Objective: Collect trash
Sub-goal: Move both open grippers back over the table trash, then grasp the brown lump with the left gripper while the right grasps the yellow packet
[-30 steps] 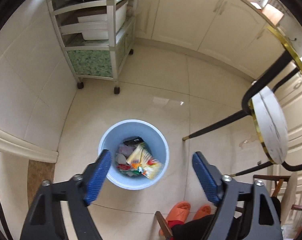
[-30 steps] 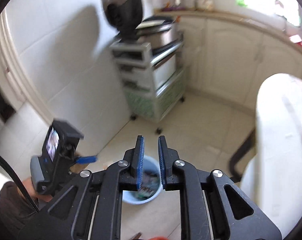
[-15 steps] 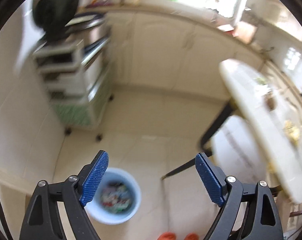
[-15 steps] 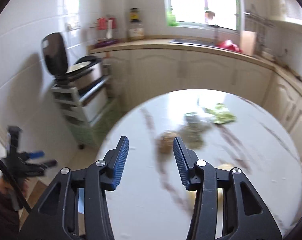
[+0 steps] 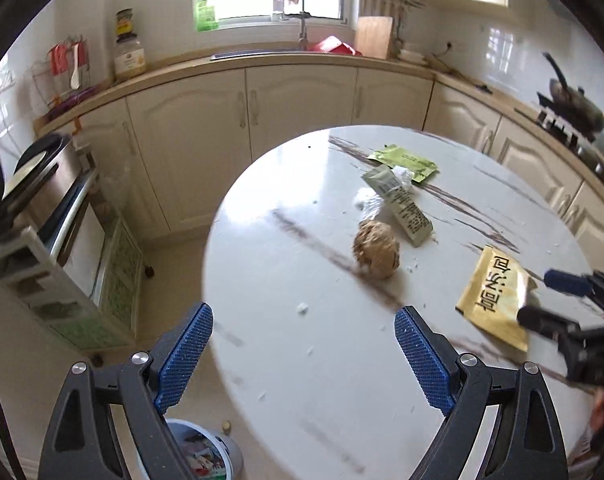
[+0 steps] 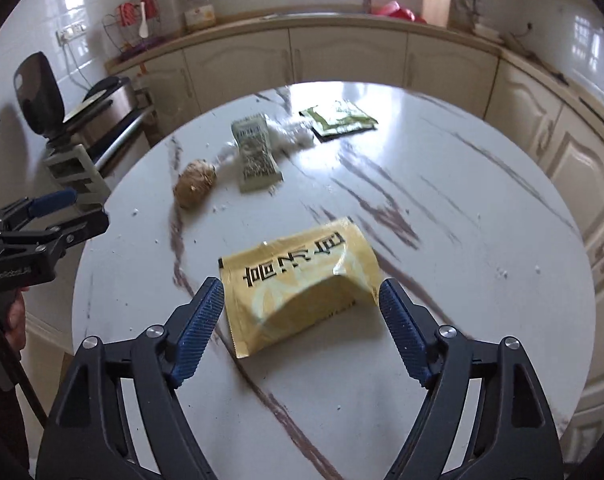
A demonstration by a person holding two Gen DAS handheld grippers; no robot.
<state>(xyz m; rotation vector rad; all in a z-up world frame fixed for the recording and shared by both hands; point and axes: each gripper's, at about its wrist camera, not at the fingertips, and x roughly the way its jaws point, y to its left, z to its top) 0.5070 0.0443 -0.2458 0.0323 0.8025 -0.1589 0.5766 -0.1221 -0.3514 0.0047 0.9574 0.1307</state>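
Cream kitchen cabinets ring a round white marble-veined worktop (image 5: 286, 248) strewn with wrappers. From the left wrist view, the left tongs (image 5: 303, 354) are empty and opening wide over the worktop's near edge; a crumpled brown paper ball (image 5: 377, 249) lies at one o'clock ahead of them, a grey-green printed sachet (image 5: 401, 204) beyond it, and a blue plastic trash bin (image 5: 210, 456) sits on the floor at seven o'clock.

From the right wrist view, the right tongs (image 6: 302, 330) are opening too, with nothing gripped. A flat yellow foil packet (image 6: 302, 284) lies straight ahead at twelve o'clock, framed between the blue pads, its long axis running crosswise from eight to two o'clock. The right hand looks clearly nearer to it.
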